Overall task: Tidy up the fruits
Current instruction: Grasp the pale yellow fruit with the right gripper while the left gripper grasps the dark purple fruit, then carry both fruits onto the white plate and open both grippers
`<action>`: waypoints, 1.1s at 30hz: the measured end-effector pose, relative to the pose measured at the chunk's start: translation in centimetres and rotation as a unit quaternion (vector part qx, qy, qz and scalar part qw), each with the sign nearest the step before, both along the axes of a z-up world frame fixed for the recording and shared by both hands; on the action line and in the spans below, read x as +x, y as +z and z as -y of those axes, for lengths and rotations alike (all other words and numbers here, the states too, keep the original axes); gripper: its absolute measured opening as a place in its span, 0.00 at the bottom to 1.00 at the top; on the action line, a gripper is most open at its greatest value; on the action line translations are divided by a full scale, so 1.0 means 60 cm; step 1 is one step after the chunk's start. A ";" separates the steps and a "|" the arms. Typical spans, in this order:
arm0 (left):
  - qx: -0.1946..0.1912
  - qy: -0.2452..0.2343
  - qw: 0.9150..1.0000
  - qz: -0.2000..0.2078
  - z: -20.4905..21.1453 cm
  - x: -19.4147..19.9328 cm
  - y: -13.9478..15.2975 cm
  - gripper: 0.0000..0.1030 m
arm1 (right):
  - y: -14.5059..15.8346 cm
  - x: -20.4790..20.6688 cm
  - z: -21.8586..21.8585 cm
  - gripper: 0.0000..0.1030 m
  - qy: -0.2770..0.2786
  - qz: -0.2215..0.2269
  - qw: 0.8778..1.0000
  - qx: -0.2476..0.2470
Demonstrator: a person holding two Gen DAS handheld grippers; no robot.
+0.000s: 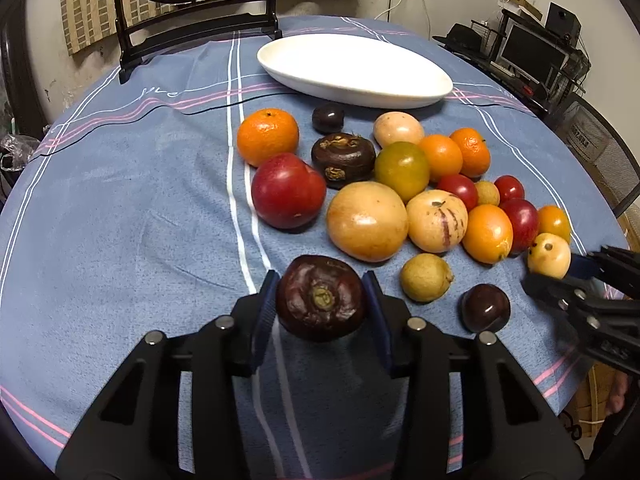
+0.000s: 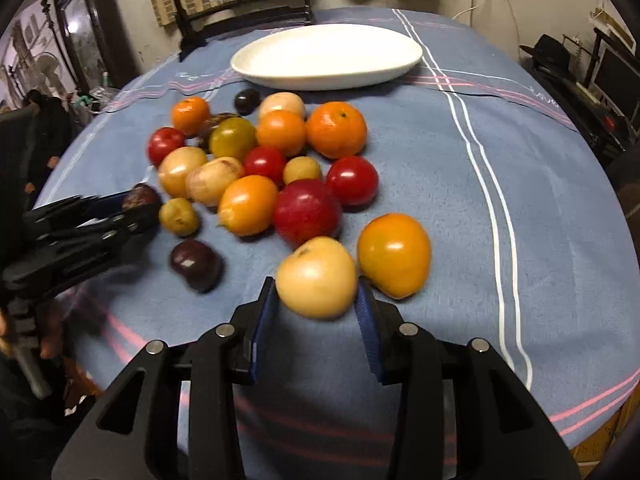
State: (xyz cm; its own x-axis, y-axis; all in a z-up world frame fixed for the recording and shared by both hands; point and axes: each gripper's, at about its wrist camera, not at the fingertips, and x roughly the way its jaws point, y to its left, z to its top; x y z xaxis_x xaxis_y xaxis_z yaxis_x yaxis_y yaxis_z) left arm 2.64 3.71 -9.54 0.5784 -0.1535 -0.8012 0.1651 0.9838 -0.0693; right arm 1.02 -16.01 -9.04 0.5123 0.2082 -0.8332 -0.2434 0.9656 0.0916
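My left gripper is shut on a dark purple mangosteen, held just above the blue cloth; it also shows in the right wrist view. My right gripper is shut on a pale yellow round fruit, which also shows in the left wrist view. Several oranges, red tomatoes, yellow fruits and dark fruits lie in a loose pile on the cloth. A white oval dish stands beyond the pile, with nothing in it; it also shows in the right wrist view.
The round table carries a blue striped cloth. A dark wooden stand with a round screen stands at the table's far edge. Shelves with a monitor are at the right. A dark plum lies between the grippers.
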 end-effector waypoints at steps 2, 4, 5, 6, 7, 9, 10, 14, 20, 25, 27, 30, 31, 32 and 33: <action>-0.012 0.004 1.000 0.000 -0.006 -0.002 0.000 0.41 | -0.002 0.000 0.008 0.36 -0.007 0.005 1.000 0.015; -0.023 0.005 1.000 -0.001 -0.013 -0.006 0.001 0.41 | 0.008 -0.009 0.016 0.35 -0.010 0.010 0.999 0.039; -0.027 0.006 1.000 -0.001 -0.016 -0.008 0.002 0.41 | 0.019 -0.017 0.015 0.35 -0.008 0.020 0.999 0.038; -0.033 0.008 0.999 -0.002 -0.021 -0.011 0.006 0.41 | 0.027 -0.022 0.012 0.35 -0.006 0.026 0.999 0.036; -0.037 0.009 0.999 -0.001 -0.024 -0.014 0.008 0.41 | 0.040 -0.029 0.010 0.35 -0.003 0.036 0.999 0.037; -0.046 0.011 0.999 0.005 -0.030 -0.021 0.019 0.41 | 0.058 -0.038 0.007 0.35 0.001 0.048 0.998 0.047; -0.050 0.010 0.999 0.010 -0.032 -0.026 0.028 0.41 | 0.062 -0.039 0.007 0.35 0.003 0.050 0.997 0.051; -0.058 0.009 0.998 0.029 -0.033 -0.038 0.060 0.41 | 0.079 -0.034 0.003 0.36 0.010 0.058 0.996 0.066; -0.056 0.009 0.998 0.042 -0.025 -0.018 0.094 0.41 | 0.081 -0.009 0.019 0.36 0.009 0.061 0.995 0.074; -0.033 0.003 0.999 0.042 -0.003 0.049 0.121 0.41 | 0.097 0.047 0.023 0.36 0.020 0.066 0.995 0.075; -0.025 -0.001 0.999 0.035 0.008 0.104 0.135 0.41 | 0.105 0.082 0.020 0.36 0.029 0.064 0.995 0.071; -0.027 -0.009 0.999 0.025 0.023 0.184 0.159 0.41 | 0.122 0.184 0.016 0.35 0.050 0.042 0.994 0.088; -0.018 -0.011 0.999 0.033 0.032 0.222 0.173 0.41 | 0.127 0.221 0.015 0.35 0.050 0.040 0.994 0.092; -0.013 -0.008 0.999 0.037 0.038 0.256 0.183 0.41 | 0.132 0.255 0.014 0.35 0.048 0.043 0.994 0.091; -0.014 -0.007 0.999 0.036 0.043 0.282 0.188 0.41 | 0.133 0.297 0.009 0.35 0.045 0.045 0.995 0.083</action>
